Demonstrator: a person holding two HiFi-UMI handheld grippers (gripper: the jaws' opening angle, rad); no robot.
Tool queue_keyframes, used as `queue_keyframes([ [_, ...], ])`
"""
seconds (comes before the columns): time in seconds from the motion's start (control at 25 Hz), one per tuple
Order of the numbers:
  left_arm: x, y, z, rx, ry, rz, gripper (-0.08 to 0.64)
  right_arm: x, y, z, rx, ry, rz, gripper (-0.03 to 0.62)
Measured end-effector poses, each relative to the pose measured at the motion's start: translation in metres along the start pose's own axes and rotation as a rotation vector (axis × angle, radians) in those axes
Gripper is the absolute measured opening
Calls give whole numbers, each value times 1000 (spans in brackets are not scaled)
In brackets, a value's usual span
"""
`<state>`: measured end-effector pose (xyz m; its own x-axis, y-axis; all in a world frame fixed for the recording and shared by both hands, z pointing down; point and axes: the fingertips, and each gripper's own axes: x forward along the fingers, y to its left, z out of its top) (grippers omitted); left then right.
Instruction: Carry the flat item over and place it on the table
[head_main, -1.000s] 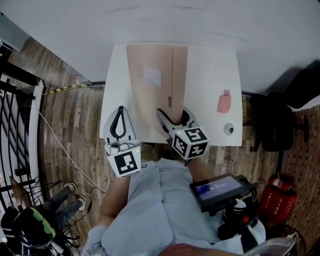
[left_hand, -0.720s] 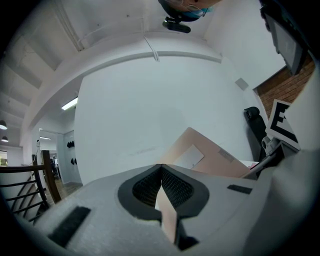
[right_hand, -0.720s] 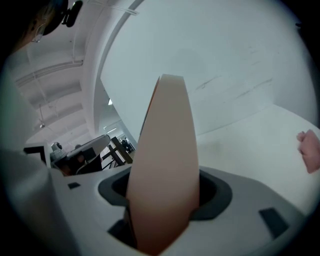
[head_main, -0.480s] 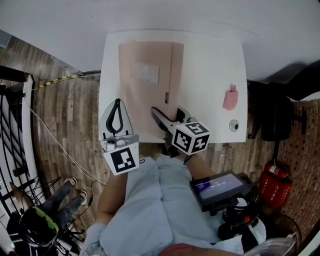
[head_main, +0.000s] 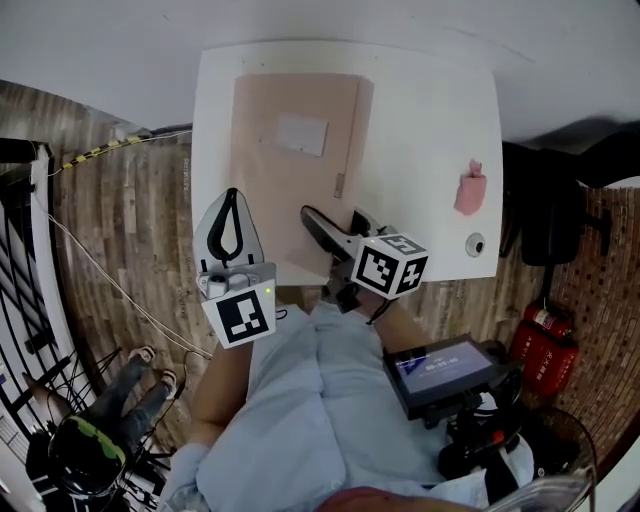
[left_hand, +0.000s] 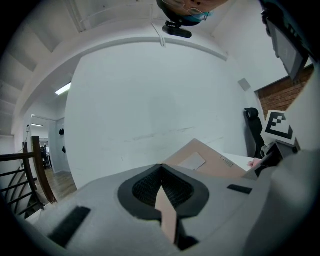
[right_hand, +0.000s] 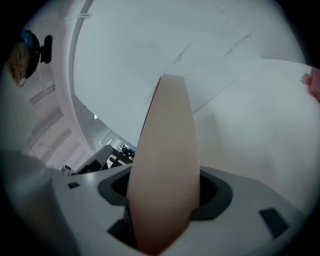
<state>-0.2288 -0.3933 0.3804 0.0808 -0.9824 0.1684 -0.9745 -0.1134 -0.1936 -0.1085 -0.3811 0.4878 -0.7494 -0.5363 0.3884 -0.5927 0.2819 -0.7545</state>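
The left gripper (head_main: 232, 198) and right gripper (head_main: 330, 222) still pinch the cardboard sheet (head_main: 290, 170) at 6 o'clock, and it has come over the table (head_main: 430, 130), nearly down.

We cannot read the pale label (head_main: 301, 134) on the flat tan cardboard sheet (head_main: 290, 190) ahead of the right gripper (head_main: 332, 218). The small round silver object (head_main: 475, 244) to its right is too small to identify. The sheet's near edge is hidden under that gripper.
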Motion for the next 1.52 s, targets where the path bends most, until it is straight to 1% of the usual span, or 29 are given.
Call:
queue_keyframes([
  [0.08,6,1,-4,-5,10,-8,9,3,-6,0,32,3,-2,296],
  [0.2,10,3,-10,-11,21,-20,9,6,-11,0,53,8,-1,298],
  [0.44,0,9,-8,-30,23,-42,9,0,0,-8,78,28,9,302],
  [0.64,19,8,-17,-37,42,-64,9,10,-13,-6,107,53,29,305],
  [0.96,33,0,-29,-41,54,-87,9,16,-37,-12,174,83,29,314],
  [1.28,39,1,-30,-45,54,-86,9,20,-48,-14,209,100,38,325],
  [1.44,39,3,-31,-45,56,-88,9,21,-51,-15,206,111,39,331],
  [1.52,40,2,-31,-42,56,-90,9,22,-54,-17,194,121,27,341],
])
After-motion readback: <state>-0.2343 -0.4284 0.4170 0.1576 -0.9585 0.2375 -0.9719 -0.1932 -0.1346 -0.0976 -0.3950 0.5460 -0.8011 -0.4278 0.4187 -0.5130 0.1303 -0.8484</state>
